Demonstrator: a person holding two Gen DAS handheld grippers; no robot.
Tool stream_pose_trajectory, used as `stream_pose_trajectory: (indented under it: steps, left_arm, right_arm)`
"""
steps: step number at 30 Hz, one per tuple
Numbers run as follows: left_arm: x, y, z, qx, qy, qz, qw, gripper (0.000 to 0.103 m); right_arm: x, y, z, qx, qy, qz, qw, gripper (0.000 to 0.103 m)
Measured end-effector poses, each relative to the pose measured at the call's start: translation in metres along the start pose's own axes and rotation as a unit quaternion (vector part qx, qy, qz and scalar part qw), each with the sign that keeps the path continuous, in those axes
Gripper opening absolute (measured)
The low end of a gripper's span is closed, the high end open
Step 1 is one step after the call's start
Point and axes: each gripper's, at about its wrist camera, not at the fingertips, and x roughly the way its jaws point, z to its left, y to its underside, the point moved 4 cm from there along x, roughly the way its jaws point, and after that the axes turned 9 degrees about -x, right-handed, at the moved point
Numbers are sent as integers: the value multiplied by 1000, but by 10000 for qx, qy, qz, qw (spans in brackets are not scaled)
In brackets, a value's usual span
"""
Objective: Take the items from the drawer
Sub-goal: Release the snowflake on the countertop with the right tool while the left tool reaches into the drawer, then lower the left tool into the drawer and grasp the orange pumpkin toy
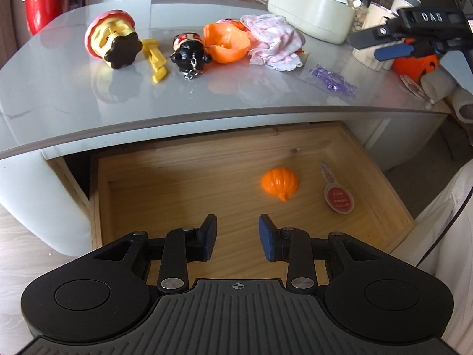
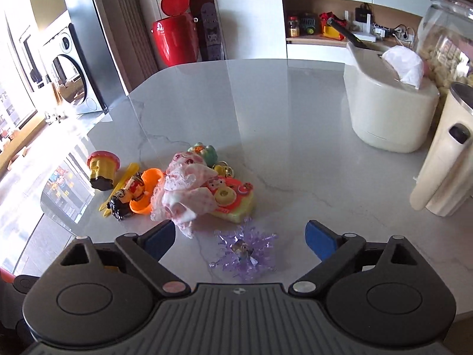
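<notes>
Left claw empty | drawer: one orange shell, one tag, perhaps

One open drawer holds two things: one orange pumpkin half and one red tag. The table holds one orange shell, one yellow clip, one purple ornament and two figurines.

A cream tissue box stands on the grey surface ahead and right of the gripper, a red bin far beyond.
</notes>
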Motion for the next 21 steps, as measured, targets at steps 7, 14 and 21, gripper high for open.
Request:
stream_pose_trajectory:
  steps: [7,14,21]
  left_arm:
    - [8,-10,-41,805,197,22,9966,34]
    - [59,-25,-111,2321,266,337,9718,34]
    - [129,-30,-166,2455,459,921,9639,34]
  right_arm:
    - [-37,59,-46,225,273,43,9994,103]
    - [-60,92,-101,1308,285,-359,9904,103]
    - [-72,98,-128,2009,108,-771,9765,103]
